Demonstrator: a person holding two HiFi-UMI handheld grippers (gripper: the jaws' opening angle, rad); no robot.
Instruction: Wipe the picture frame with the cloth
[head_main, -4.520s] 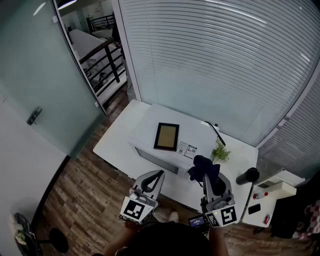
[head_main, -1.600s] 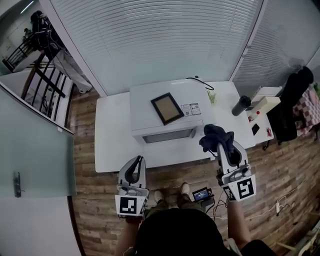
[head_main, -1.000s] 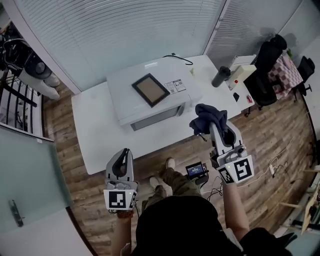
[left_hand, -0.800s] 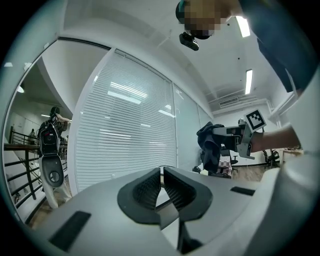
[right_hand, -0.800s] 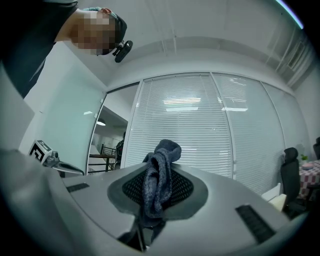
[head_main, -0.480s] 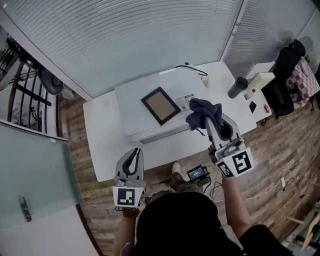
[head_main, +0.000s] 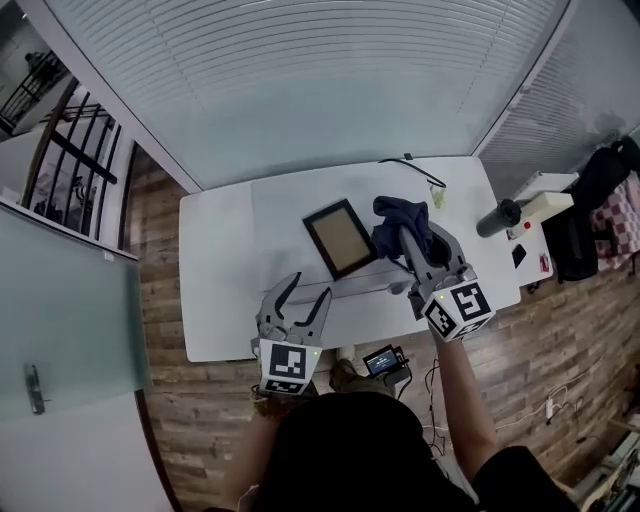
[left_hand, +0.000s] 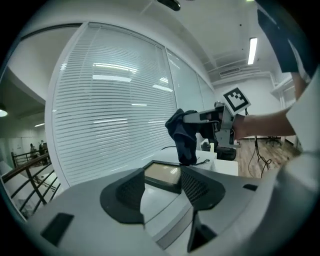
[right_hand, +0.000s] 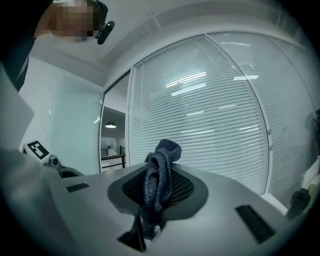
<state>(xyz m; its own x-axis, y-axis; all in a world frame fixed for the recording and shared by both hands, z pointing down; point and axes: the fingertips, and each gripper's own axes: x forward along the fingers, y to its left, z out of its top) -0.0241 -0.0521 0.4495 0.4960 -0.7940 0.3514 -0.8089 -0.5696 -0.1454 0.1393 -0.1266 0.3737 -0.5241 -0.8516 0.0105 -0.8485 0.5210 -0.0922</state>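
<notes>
A dark-framed picture frame (head_main: 342, 238) lies flat on a white box (head_main: 275, 215) on the white table (head_main: 213, 300). My right gripper (head_main: 405, 238) is shut on a dark blue cloth (head_main: 393, 222), which hangs just right of the frame. In the right gripper view the cloth (right_hand: 159, 180) is bunched between the jaws. My left gripper (head_main: 307, 291) hovers at the box's near edge, short of the frame; its jaws are opening with nothing between them. The left gripper view shows the frame (left_hand: 162, 175) ahead and the cloth (left_hand: 182, 135) dangling beyond it.
A black cylinder (head_main: 497, 215) and a pale box (head_main: 546, 204) stand at the table's right end. A black cable (head_main: 415, 170) lies at the back edge. Closed blinds run behind the table. A small screen device (head_main: 382, 360) sits on the wooden floor.
Both grippers have moved forward over the table towards the box. The left jaws have gone from shut to open. The cloth now hangs right beside the frame.
</notes>
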